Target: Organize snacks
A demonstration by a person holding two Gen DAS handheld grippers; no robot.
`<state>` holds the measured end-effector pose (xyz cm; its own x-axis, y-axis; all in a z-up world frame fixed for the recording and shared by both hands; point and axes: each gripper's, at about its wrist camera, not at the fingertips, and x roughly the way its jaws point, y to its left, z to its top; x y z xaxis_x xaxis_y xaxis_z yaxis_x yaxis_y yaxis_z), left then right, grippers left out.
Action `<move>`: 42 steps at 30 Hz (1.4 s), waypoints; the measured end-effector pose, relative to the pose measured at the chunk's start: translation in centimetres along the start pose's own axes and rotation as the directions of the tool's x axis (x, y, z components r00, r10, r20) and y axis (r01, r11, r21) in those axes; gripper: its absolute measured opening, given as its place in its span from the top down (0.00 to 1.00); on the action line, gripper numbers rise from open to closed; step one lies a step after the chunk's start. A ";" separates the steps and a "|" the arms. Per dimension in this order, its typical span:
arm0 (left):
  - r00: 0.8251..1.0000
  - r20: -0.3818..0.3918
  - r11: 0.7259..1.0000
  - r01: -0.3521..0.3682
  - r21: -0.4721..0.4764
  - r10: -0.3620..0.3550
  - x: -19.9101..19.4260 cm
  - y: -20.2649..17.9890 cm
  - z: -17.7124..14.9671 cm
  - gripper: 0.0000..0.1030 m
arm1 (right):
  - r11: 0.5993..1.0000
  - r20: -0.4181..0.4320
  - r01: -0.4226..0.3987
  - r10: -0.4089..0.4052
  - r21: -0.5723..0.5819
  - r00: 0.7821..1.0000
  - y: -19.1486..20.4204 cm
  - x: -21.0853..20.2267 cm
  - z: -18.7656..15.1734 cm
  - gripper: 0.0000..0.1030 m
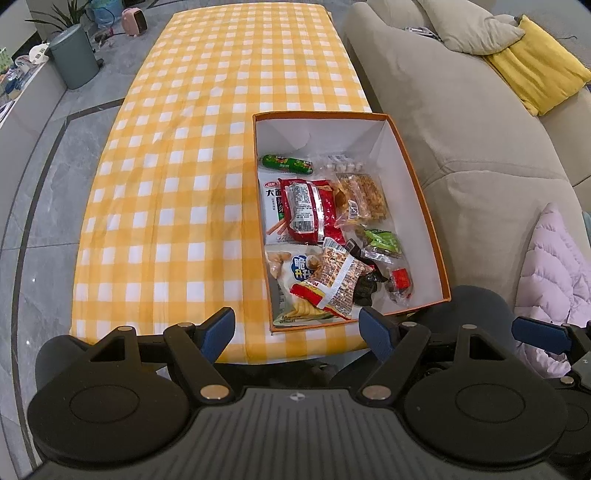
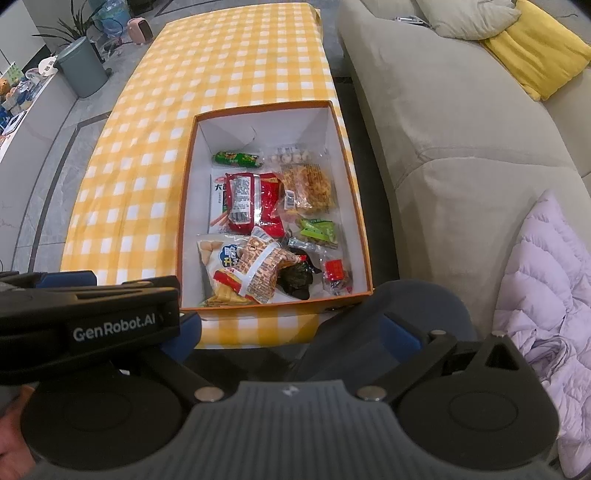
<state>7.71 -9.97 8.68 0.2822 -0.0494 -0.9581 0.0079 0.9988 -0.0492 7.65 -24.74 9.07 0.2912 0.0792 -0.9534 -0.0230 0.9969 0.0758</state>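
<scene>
Checked cloth (image 1: pixel 177 192) covers the table, bare but for the box (image 1: pixel 417 177) holding every snack (image 1: pixel 306 206), so both grippers, left (image 1: pixel 297 328) and right (image 2: pixel 291 328), jaws wide and empty, should withdraw without nudging the box.

Beige sofa (image 1: pixel 461 122) w/ yellow pillow (image 1: pixel 535 66) & lilac jacket (image 1: pixel 554 266) right of table; green bin (image 1: pixel 74 59), plant (image 1: pixel 61 16), pink heater (image 1: pixel 135 16) far left.

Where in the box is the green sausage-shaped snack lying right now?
In both views the green sausage snack lies at the far left of the orange box, just beyond the red packet.
</scene>
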 end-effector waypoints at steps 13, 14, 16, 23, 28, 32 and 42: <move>1.000 0.017 1.000 0.002 0.004 -0.002 -0.9 -0.2 -0.5 0.13 | 1.000 0.020 0.007 -0.007 -0.003 1.000 0.2 -0.9 -0.8 0.03; 1.000 0.018 1.000 0.002 0.006 -0.003 -0.9 -0.1 -0.5 0.13 | 1.000 0.022 0.007 -0.007 -0.002 1.000 0.2 -1.0 -0.9 0.03; 1.000 0.018 1.000 0.002 0.006 -0.003 -0.9 -0.2 -0.5 0.13 | 1.000 0.025 0.007 -0.007 -0.002 1.000 0.2 -1.1 -1.1 0.03; 1.000 0.018 1.000 0.004 0.007 -0.004 -1.1 -0.2 -0.8 0.13 | 1.000 0.028 -0.001 0.001 -0.002 1.000 0.3 -1.4 -1.5 0.03; 1.000 0.019 1.000 0.004 0.006 -0.004 -1.1 -0.3 -0.7 0.13 | 1.000 0.026 -0.009 0.009 -0.001 1.000 0.3 -1.4 -1.5 0.03; 1.000 0.019 1.000 0.004 0.007 -0.004 -1.1 -0.1 -0.9 0.14 | 1.000 0.026 -0.009 0.009 -0.001 1.000 0.3 -1.4 -1.6 0.03; 1.000 0.019 1.000 0.006 0.005 -0.006 -1.1 -0.3 -0.8 0.14 | 1.000 0.025 -0.008 0.008 -0.002 1.000 0.3 -1.4 -1.5 0.03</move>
<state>6.68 -10.19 9.50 0.3006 -0.0554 -0.9521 0.0146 0.9985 -0.0535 5.75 -24.52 10.01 0.3149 0.0872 -0.9451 -0.0268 0.9962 0.0830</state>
